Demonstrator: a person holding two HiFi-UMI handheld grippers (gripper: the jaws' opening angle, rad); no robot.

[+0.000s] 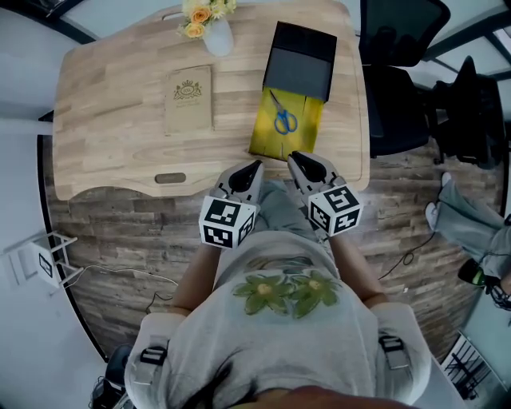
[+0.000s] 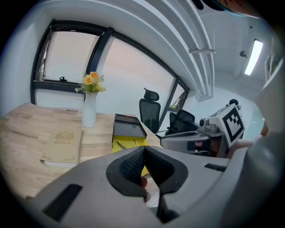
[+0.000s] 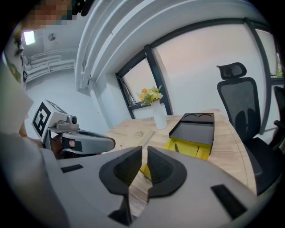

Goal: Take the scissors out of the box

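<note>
Blue-handled scissors (image 1: 281, 118) lie in an open yellow box (image 1: 297, 134) on the wooden table. The box's black sleeve (image 1: 302, 60) covers its far half. Both grippers hover side by side at the table's near edge, just short of the yellow box. My left gripper (image 1: 255, 165) (image 2: 143, 149) is shut with its pads together and nothing in them. My right gripper (image 1: 292, 156) (image 3: 144, 149) is shut too, with only a sliver between the pads, and holds nothing. The yellow box (image 2: 129, 142) (image 3: 189, 148) lies ahead of both in the gripper views.
A tan book (image 1: 189, 97) lies left of the box. A white vase with flowers (image 1: 209, 24) stands at the table's far edge. Black office chairs (image 1: 399, 80) stand right of the table (image 1: 112, 144). A small white stand (image 1: 44, 260) is on the floor at left.
</note>
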